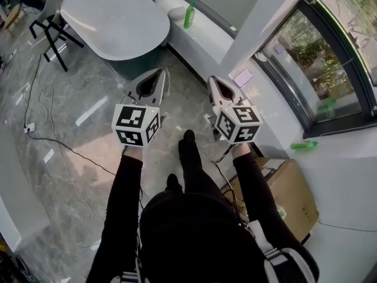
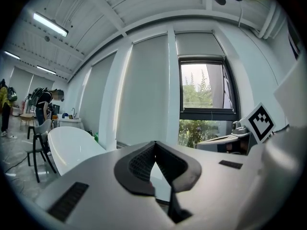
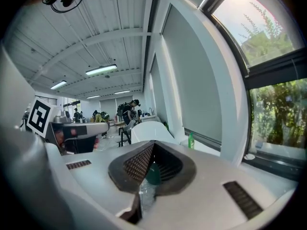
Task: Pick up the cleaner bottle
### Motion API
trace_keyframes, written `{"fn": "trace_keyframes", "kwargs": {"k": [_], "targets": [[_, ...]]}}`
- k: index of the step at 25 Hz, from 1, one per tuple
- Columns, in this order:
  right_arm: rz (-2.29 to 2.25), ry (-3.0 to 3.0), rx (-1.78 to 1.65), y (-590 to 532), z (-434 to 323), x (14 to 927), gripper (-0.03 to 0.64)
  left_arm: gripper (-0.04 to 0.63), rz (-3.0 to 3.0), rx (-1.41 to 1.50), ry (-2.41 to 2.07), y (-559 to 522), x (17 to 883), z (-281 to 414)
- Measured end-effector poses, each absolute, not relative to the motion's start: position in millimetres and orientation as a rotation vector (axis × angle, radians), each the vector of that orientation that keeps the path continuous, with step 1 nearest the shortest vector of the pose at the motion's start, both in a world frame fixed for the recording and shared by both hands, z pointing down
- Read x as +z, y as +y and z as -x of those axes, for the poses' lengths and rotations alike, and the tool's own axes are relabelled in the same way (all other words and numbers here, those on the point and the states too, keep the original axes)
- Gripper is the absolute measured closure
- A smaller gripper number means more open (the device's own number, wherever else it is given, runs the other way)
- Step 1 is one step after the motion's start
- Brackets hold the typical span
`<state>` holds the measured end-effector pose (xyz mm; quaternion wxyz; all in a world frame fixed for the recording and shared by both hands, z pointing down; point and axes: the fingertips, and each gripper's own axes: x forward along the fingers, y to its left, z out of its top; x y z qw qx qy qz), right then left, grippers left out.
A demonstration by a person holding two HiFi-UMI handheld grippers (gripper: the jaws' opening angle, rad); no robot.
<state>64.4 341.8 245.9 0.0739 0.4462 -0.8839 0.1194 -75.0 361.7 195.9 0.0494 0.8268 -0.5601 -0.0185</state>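
The green cleaner bottle (image 1: 189, 15) stands upright on a white ledge (image 1: 209, 40) beside the bathtub, far ahead of both grippers. It shows small in the right gripper view (image 3: 191, 140) and tiny in the left gripper view (image 2: 96, 137). My left gripper (image 1: 159, 72) is held out level over the marble floor, its jaws closed to a point (image 2: 154, 143) with nothing in them. My right gripper (image 1: 212, 79) is beside it, jaws meeting at the tip (image 3: 153, 144), also empty. Both are well short of the bottle.
A white bathtub (image 1: 115, 16) on a dark base fills the upper left, with a black chair (image 1: 50, 22) beyond it. Cables (image 1: 53, 140) trail over the floor. A cardboard box (image 1: 291, 193) sits at my right. Another green bottle (image 1: 304, 145) lies on the window sill.
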Motion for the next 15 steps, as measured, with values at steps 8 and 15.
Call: {"fn": "trace_keyframes", "kwargs": {"k": [8, 15], "targets": [[-1.327, -2.664, 0.349, 241.8, -74.5, 246.4, 0.615, 0.587, -2.525, -0.024, -1.703, 258.4, 197.6, 58.9], [-1.286, -2.648, 0.376, 154.1, -94.2, 254.9, 0.615, 0.584, -2.459, 0.001, -1.733, 157.2, 203.8, 39.2]]}}
